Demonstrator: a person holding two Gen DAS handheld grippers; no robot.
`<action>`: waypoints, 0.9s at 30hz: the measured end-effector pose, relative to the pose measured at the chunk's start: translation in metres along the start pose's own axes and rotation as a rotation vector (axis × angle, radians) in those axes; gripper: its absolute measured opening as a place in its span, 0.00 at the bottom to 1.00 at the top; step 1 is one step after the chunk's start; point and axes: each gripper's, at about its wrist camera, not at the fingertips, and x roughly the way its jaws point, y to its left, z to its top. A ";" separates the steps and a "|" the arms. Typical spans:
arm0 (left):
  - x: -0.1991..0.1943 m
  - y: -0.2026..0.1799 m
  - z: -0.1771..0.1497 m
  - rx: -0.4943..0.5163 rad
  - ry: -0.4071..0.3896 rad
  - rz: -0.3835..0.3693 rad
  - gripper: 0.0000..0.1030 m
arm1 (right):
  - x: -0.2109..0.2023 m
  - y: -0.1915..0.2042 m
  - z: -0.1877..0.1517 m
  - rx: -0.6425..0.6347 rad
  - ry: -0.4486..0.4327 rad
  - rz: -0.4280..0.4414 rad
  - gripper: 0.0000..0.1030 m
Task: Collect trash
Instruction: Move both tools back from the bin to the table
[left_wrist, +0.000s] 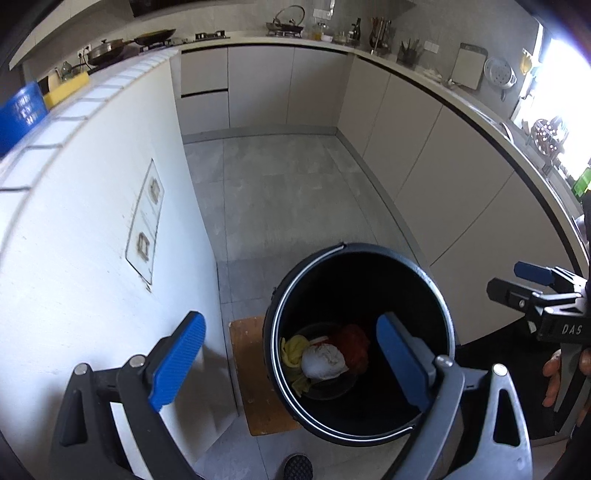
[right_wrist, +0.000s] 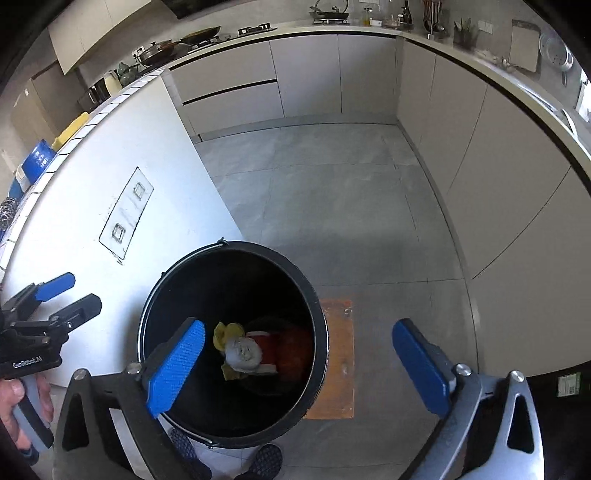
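A black bin (left_wrist: 351, 280) (right_wrist: 229, 280) stands on the floor below both grippers. At its bottom lie a crumpled white wad (left_wrist: 325, 363) (right_wrist: 243, 352), a yellow scrap (left_wrist: 293, 349) (right_wrist: 227, 332) and a red piece (left_wrist: 352, 345) (right_wrist: 291, 347). My left gripper (left_wrist: 291, 317) hangs open over the bin's left rim, nothing between its blue pads. My right gripper (right_wrist: 299, 325) is open and empty too, with its left pad over the bin mouth and its right pad over the floor. Each gripper also shows in the other's view, the right gripper (left_wrist: 517, 280) and the left gripper (right_wrist: 74, 291), jaws apart.
The bin sits partly on a wooden board (left_wrist: 251, 369) (right_wrist: 338, 350). A white island wall (left_wrist: 92, 240) rises close on the left, and beige cabinets (right_wrist: 498, 184) run along the back and right. Grey floor tiles (right_wrist: 332, 206) stretch beyond. A patterned slipper (right_wrist: 266, 461) is near the bin.
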 end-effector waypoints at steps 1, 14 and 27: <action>-0.002 0.001 0.001 0.002 -0.007 0.004 0.92 | -0.004 0.001 0.001 0.003 -0.004 -0.006 1.00; -0.042 0.000 0.012 0.014 -0.100 -0.001 0.95 | -0.051 0.021 0.007 0.025 -0.097 -0.046 1.00; -0.089 0.028 0.005 -0.022 -0.166 0.023 0.95 | -0.094 0.074 0.009 -0.035 -0.152 -0.017 1.00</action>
